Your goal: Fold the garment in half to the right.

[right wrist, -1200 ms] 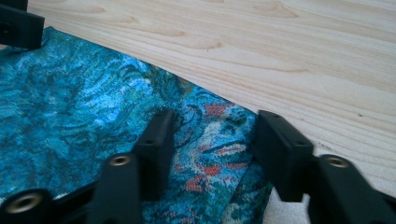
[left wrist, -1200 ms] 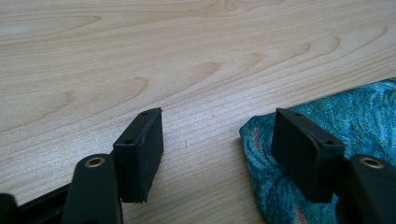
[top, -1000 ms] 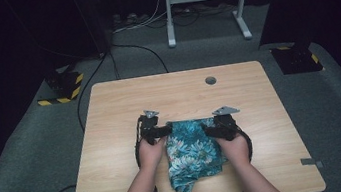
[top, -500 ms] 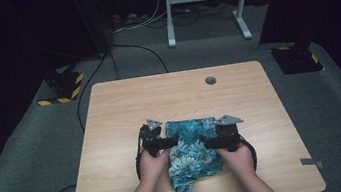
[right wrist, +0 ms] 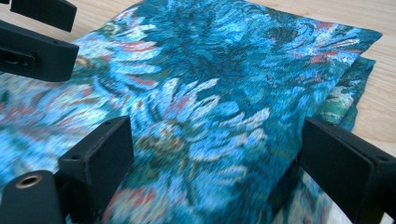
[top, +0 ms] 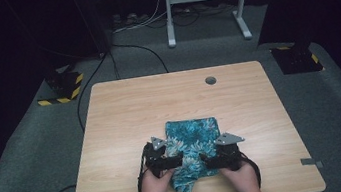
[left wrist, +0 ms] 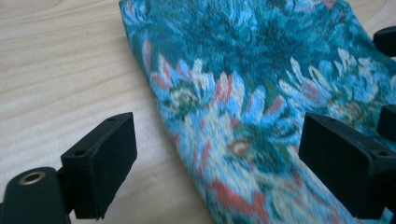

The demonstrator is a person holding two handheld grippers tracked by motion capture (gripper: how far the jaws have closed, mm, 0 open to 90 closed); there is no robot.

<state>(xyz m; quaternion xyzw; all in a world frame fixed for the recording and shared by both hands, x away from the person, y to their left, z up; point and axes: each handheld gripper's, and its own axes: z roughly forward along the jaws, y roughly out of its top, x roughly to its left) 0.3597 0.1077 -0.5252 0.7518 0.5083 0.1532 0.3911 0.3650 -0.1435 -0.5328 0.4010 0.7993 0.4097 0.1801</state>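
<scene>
I work at a pale wooden counter (top: 126, 117) with a two-jaw gripper in each hand, folding a teal cloth printed with blue, cream and rust-red flowers (top: 192, 138). The cloth lies on the near half of the counter, a little in from its front edge, already doubled into a neat rectangle at the far end, with a looser, narrower tail trailing toward me between my hands. My left gripper (top: 176, 160) hovers at the cloth's left edge and my right gripper (top: 207, 161) at its right side, the two pointing inward at each other. Both sets of jaws stand spread wide and have just been opening; in the left gripper view the cloth's edge (left wrist: 224, 116) runs between my jaws but neither pad presses it, and in the right gripper view the folded layers (right wrist: 219, 93) lie under open jaws, untouched. To do this step well, I judge I should lower each gripper to the loose tail near me, pinch all layers at matching spots on either side, lift evenly, and carry the tail forward so its edges meet the tidy far end without dragging the fold askew. I can read no brand, label or writing on the cloth, the grippers or the counter.
</scene>
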